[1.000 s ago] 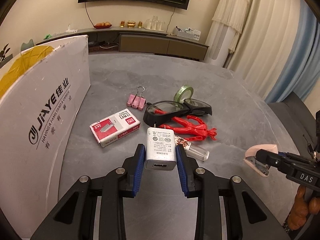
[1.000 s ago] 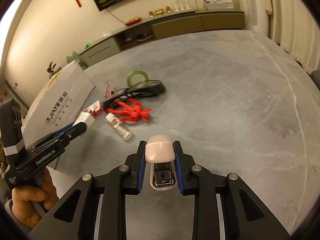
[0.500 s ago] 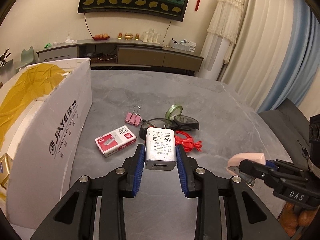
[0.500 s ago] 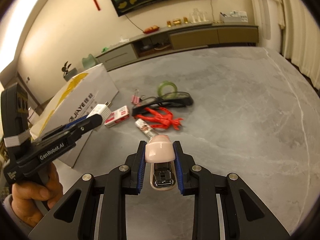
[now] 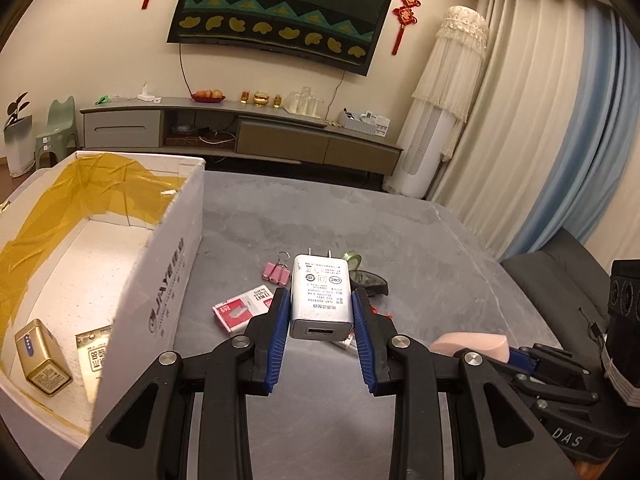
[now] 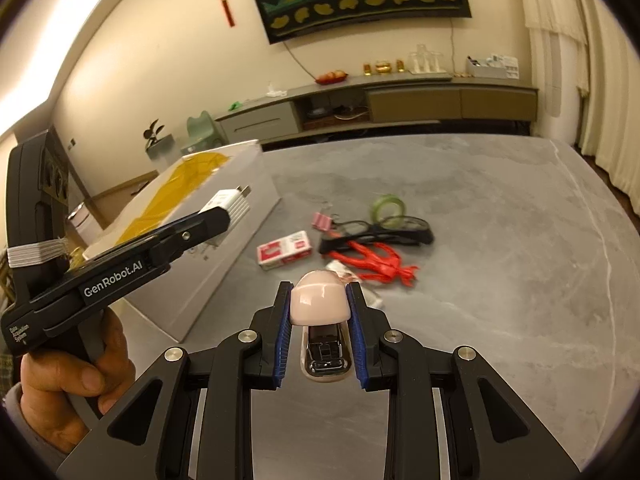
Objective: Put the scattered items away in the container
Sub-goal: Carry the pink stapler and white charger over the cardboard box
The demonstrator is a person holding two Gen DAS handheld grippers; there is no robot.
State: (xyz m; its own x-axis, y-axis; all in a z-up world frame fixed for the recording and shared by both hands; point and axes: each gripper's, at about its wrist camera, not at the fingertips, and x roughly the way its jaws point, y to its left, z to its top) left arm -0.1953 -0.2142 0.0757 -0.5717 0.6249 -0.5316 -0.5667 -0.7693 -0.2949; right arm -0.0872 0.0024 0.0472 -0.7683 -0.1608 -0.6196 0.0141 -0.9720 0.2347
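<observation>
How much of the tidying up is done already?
A little. The cardboard box already holds a gold tin and a printed card. In hand: the left tool grips a white charger, the right tool a pink stapler. Left on the table: staple box, pink clips, tape roll, goggles, red figure and a small packet.
</observation>
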